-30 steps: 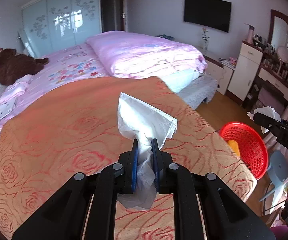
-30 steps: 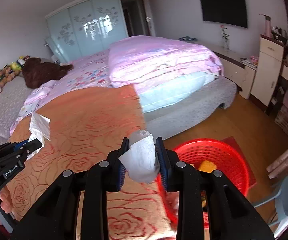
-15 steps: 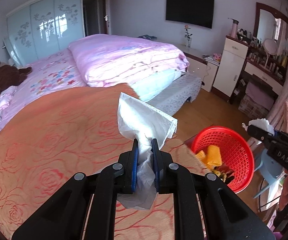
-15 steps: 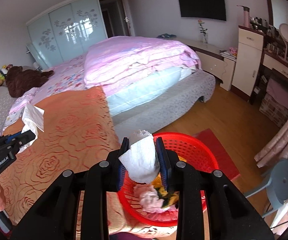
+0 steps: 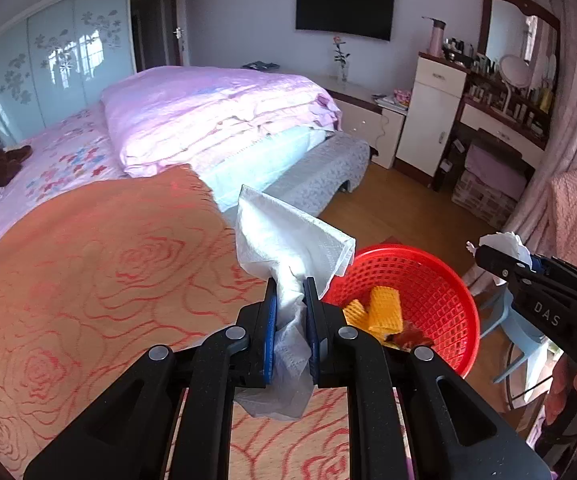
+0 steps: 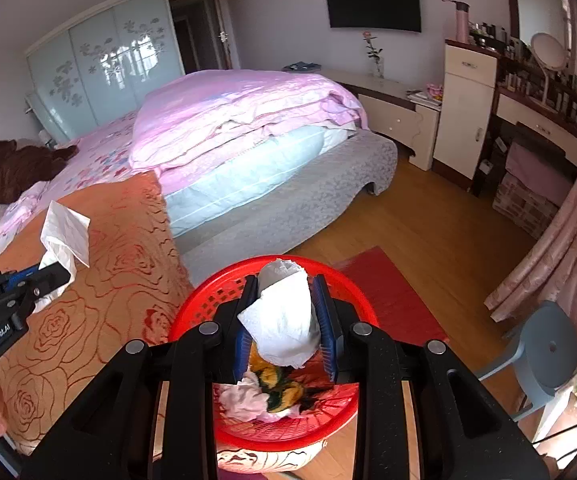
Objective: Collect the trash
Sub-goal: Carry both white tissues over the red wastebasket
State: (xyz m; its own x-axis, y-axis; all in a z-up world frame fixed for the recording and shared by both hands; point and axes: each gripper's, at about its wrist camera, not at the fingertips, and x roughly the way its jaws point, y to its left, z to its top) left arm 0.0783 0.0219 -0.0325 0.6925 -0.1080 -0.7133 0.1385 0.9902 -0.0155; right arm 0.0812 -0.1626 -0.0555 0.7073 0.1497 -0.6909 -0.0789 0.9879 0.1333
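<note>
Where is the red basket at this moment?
In the right wrist view the red basket sits low and central, on the floor beside the orange blanket, directly under the right claw holding a crumpled tissue.

White letters "DAS" on the right gripper body, white "GenRobot.AI" on the left gripper black body
</note>
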